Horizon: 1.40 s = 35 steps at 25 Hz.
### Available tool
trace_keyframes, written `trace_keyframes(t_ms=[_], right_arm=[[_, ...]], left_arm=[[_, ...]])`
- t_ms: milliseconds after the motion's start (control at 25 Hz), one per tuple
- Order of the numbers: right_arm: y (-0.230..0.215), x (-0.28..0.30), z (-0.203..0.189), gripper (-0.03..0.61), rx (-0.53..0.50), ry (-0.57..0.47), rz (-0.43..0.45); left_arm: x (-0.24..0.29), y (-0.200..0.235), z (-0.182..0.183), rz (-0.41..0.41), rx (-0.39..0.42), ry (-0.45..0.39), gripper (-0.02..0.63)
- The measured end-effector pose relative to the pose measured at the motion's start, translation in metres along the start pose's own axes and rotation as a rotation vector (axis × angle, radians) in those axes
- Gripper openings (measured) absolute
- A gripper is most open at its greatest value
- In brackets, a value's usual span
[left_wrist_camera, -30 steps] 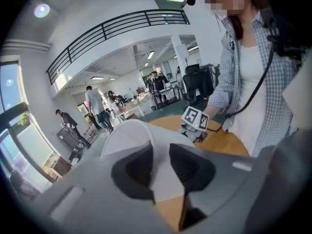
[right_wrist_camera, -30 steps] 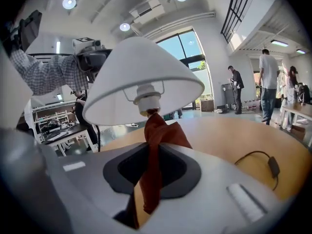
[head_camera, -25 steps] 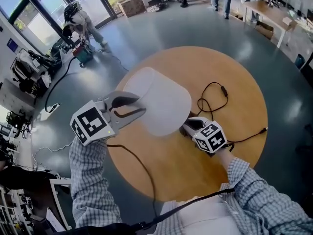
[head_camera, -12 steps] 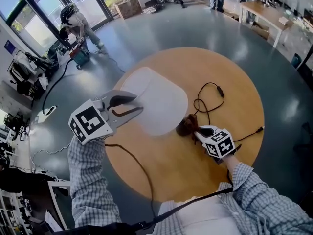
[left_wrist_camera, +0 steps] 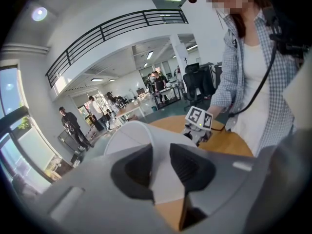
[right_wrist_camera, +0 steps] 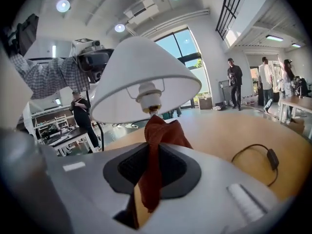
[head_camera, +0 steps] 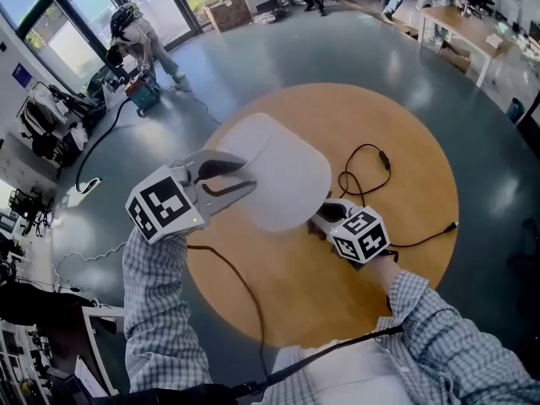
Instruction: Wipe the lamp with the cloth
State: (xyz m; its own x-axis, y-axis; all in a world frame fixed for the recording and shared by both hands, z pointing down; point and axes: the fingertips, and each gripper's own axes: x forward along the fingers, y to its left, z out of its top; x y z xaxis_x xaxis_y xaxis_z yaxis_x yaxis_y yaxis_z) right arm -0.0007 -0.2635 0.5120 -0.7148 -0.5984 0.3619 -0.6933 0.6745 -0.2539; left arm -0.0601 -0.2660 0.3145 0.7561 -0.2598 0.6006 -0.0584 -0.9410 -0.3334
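1. In the middle of the head view, the lamp (head_camera: pixel 283 180) is on the round surface (head_camera: pixel 380 116). My left gripper (head_camera: pixel 240 177) has its fingers pinching the shade's rim, steadying it.
2. Lower right of the shade, my right gripper (head_camera: pixel 331 213) has its fingers clamped on the red cloth (right_wrist_camera: pixel 163 130), held just under the shade by the socket.
3. I judge the wiping barely under way, with most of the lamp left.
4. No container shows; only the cord (head_camera: pixel 367 171) lies loose.

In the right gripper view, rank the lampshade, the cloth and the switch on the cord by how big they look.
Largest to smallest:
1. lampshade
2. cloth, though it sits right at the camera, so it may look bigger than it is
3. cord switch, clearly the smallest
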Motion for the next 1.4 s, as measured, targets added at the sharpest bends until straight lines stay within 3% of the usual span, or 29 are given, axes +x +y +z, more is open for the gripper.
trace_keyframes(t_ms=[200,600,1000,1120,1320,1400], right_arm=[[0.003,0.011,0.010,0.060,-0.024,0.009,0.019],[-0.006,0.004,-0.075,0.060,0.031,0.198,-0.032],[-0.018,-0.051,-0.072,0.060,-0.006,0.165,-0.067],[-0.024,-0.070,-0.071,0.060,-0.076,0.185,-0.072],[-0.013,-0.085,-0.081,0.060,-0.344,0.307,-0.049],[-0.006,-0.090,-0.093,0.060,-0.406,0.352,-0.025]], left_arm=[[0.001,0.000,0.000,0.006,-0.003,-0.001,0.109],[0.001,-0.004,0.001,0.008,0.015,-0.004,0.110],[0.012,-0.018,0.014,0.010,0.080,0.025,0.110],[0.017,-0.023,0.021,0.007,0.109,0.033,0.110],[0.020,-0.031,0.026,0.009,0.153,0.050,0.112],[0.023,-0.035,0.032,0.014,0.171,0.055,0.112]])
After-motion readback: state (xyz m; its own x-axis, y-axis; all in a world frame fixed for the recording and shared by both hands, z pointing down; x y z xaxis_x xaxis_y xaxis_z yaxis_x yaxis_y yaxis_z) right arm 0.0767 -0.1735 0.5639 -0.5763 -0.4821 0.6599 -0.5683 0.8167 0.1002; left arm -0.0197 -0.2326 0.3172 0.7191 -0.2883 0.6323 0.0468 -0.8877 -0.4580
